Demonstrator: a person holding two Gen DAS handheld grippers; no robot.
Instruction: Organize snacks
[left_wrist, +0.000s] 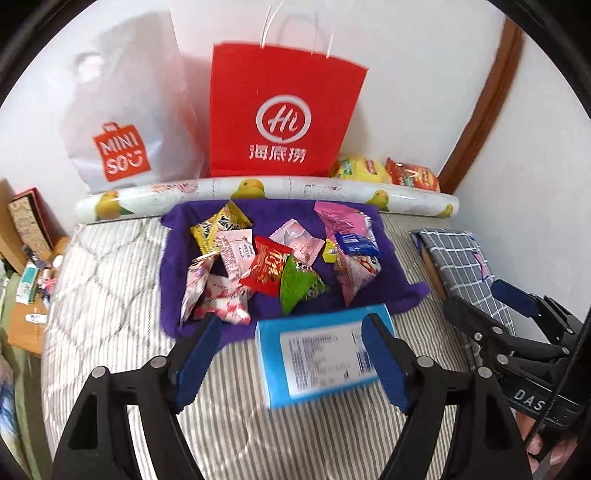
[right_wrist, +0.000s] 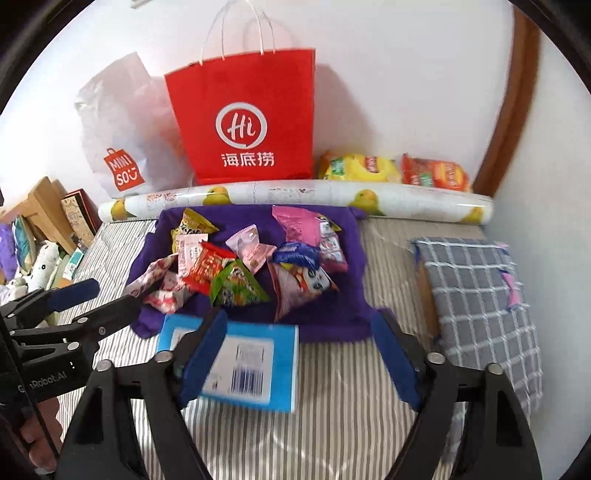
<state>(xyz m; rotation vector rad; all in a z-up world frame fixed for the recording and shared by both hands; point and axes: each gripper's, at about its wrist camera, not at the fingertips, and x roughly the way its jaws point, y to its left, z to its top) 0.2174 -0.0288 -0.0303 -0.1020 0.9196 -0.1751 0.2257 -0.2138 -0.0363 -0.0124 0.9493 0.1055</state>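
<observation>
Sorting snacks: handling notes

Item 1, blue box (left_wrist: 317, 354). Lies flat on the striped bedding (left_wrist: 110, 295), label side up, its far edge touching the purple cloth (left_wrist: 391, 288). Likely rigid card, light for its bulk, smooth faces that may slip; best taken across the two long sides, near the middle.

Item 2, loose packets (left_wrist: 266, 266). Heaped on the purple cloth, some overlapping: red, green, pink, yellow, blue wrappers. Probably very light, soft, crinkly film; contents may crush. Pinch a sealed end or a corner, one at a time, with gentle pressure.

Item 3, chip bags (right_wrist: 395, 170). Against the wall beside the red bag (right_wrist: 247, 122), behind the printed roll (right_wrist: 295, 195). Puffy, fragile contents; grasp the top seam.

Left gripper (left_wrist: 291, 358): jaws wide apart, holding nothing; box seen between the pads but not pressed.

Right gripper (right_wrist: 299, 354): jaws likewise wide, empty, above the box's near end
</observation>
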